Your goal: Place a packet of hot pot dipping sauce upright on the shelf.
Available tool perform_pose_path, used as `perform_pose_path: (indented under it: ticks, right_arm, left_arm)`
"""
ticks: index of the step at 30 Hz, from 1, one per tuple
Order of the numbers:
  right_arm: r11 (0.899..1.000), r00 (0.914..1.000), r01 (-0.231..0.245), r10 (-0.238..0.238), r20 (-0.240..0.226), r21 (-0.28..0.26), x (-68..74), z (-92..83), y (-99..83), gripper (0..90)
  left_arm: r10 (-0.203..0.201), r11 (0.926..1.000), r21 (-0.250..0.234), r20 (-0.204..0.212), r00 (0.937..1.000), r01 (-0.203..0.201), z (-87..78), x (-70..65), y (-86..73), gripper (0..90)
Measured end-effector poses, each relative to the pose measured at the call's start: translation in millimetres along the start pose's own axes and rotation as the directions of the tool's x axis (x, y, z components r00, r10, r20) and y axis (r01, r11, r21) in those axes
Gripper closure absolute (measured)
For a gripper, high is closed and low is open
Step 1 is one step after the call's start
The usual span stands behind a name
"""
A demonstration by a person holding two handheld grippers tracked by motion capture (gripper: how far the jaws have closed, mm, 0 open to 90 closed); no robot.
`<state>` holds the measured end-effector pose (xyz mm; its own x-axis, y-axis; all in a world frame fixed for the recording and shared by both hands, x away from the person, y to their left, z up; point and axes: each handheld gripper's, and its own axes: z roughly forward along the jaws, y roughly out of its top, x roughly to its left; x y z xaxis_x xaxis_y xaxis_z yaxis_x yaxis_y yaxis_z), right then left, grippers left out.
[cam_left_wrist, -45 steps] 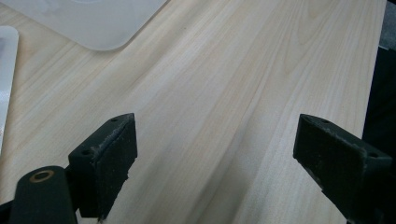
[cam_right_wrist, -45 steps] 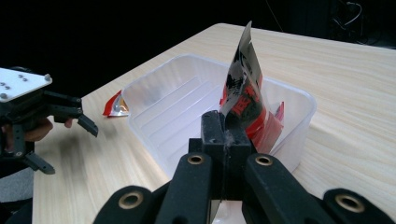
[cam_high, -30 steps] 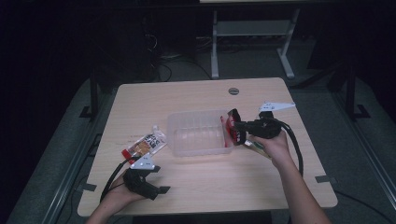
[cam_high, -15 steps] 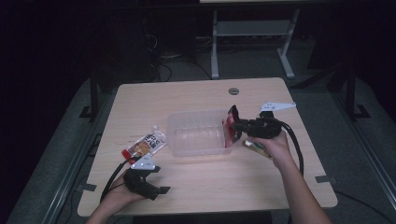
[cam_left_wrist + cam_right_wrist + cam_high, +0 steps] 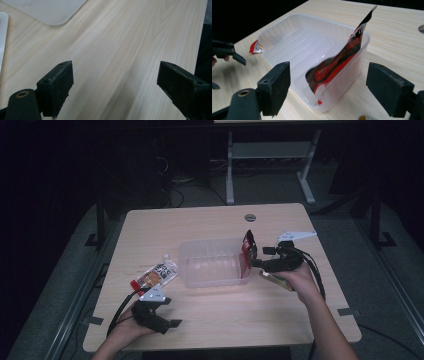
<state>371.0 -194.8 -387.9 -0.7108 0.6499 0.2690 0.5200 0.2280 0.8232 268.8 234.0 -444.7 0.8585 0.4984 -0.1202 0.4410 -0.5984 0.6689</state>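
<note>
Since a second ago the right tongs [image 5: 256,263] have just been opening and now stand wide, letting go of the red packet [image 5: 246,254], which leans upright against the right end wall of the clear plastic tub [image 5: 212,265], its top poking above the rim. Nothing's between the jaws, and the packet sits just past them in the right gripper view. Over at the near left, the left tongs [image 5: 170,320] hang wide over bare table [image 5: 210,320], holding nothing. Another pouch [image 5: 157,274] lies flat just left of the tub.
</note>
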Motion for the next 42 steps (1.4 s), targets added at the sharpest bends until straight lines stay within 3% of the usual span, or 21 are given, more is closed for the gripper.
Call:
perform_pose_path:
  ticks: [7,20,25,29,31,42]
  right_arm:
    - [0.999,0.9999,0.008,-0.008,0.012,0.037,6.1,-13.0,-17.7,18.4]
    - [0.993,0.9987,0.035,-0.039,0.032,0.110,26.2,-18.5,-43.6,19.7]
    - [0.988,0.9974,0.052,-0.059,0.043,0.145,34.0,-19.8,-55.1,20.3]
    - [0.978,0.9949,0.077,-0.089,0.049,0.196,42.3,-20.7,-70.5,21.0]
    - [0.976,0.9959,0.067,-0.078,0.045,0.207,44.6,-21.7,-76.2,21.1]
    - [0.968,0.9964,0.069,-0.079,0.032,0.241,43.8,-12.3,-84.0,21.7]
  left_arm:
    - [0.004,1.0000,0.001,-0.001,1.0000,-0.004,-1.4,-0.1,0.2,13.5]
    - [0.001,1.0000,-0.004,-0.015,0.9999,-0.001,-1.7,0.1,-0.7,14.5]
    - [-0.001,1.0000,0.008,-0.021,0.9998,0.001,-2.7,1.2,-1.0,14.9]
    - [-0.012,0.9998,0.014,-0.025,0.9996,0.012,-4.9,3.4,-1.9,17.5]
    - [-0.015,0.9998,0.015,-0.031,0.9994,0.015,-7.0,5.3,-2.4,18.2]
    - [-0.034,0.9991,0.021,-0.082,0.9961,0.035,-21.6,18.1,-7.8,24.8]
